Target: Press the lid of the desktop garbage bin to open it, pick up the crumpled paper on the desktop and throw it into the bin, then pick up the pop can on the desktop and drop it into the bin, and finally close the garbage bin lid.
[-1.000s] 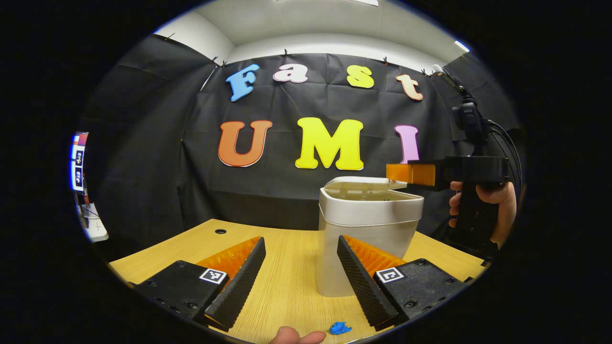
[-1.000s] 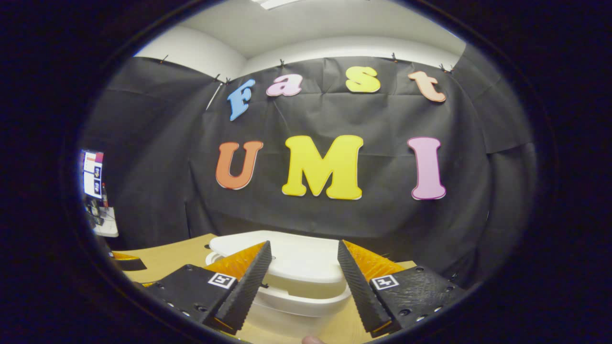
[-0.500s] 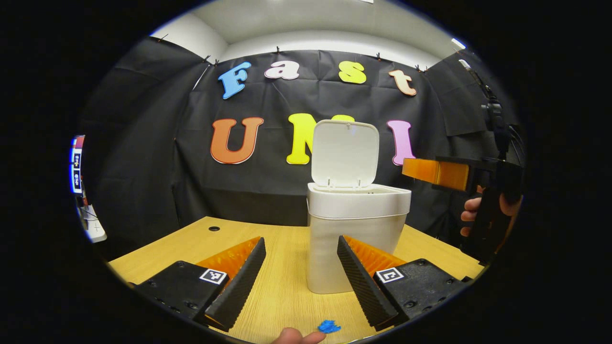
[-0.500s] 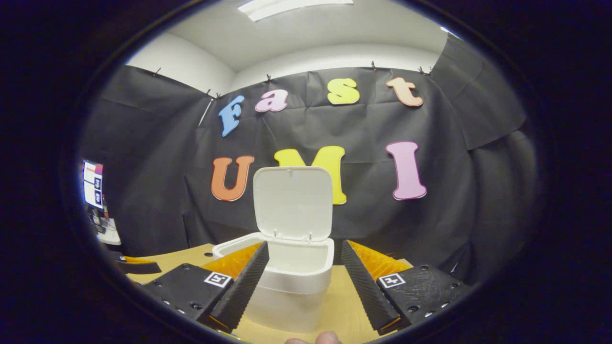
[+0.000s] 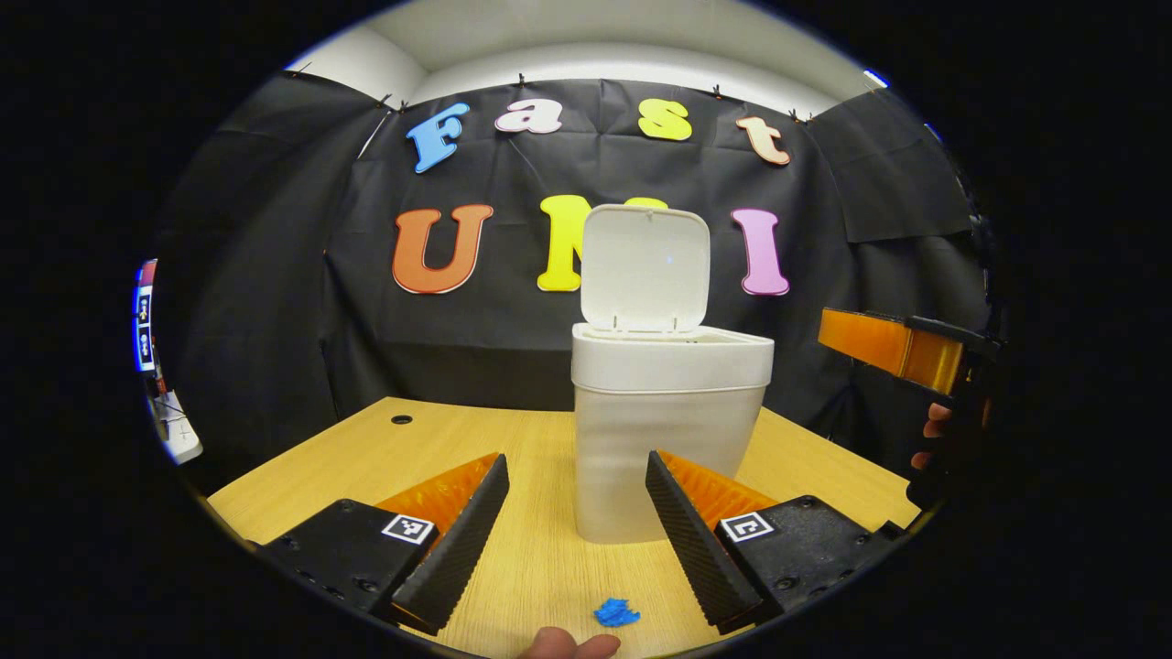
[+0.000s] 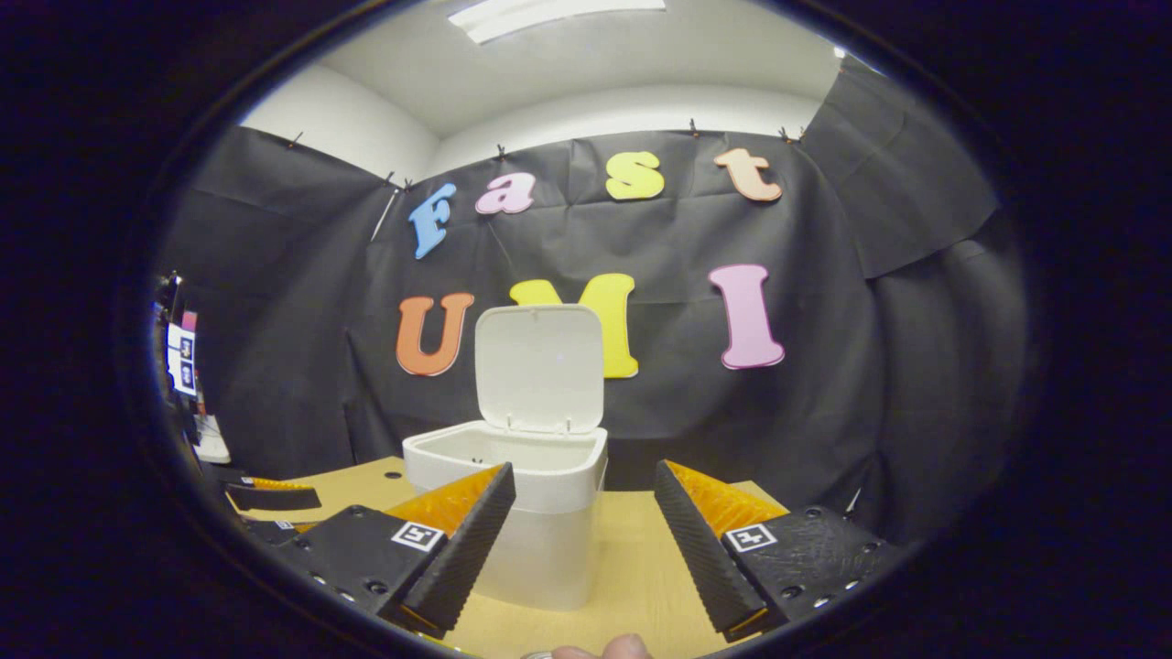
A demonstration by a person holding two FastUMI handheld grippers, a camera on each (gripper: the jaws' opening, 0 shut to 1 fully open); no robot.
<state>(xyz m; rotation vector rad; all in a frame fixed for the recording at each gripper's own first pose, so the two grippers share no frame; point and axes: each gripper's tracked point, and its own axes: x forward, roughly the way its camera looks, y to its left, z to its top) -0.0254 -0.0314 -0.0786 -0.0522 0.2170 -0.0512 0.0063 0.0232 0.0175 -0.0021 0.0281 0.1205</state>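
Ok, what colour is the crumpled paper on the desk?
Blue. The crumpled paper shows best in the left gripper view, near the bottom edge.

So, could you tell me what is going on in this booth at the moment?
A person holds a gripper in each hand at a wooden desk. The white bin stands with its lid flipped upright, so it is open. The left gripper and right gripper are both open and hold nothing. A small blue scrap lies near the left gripper.
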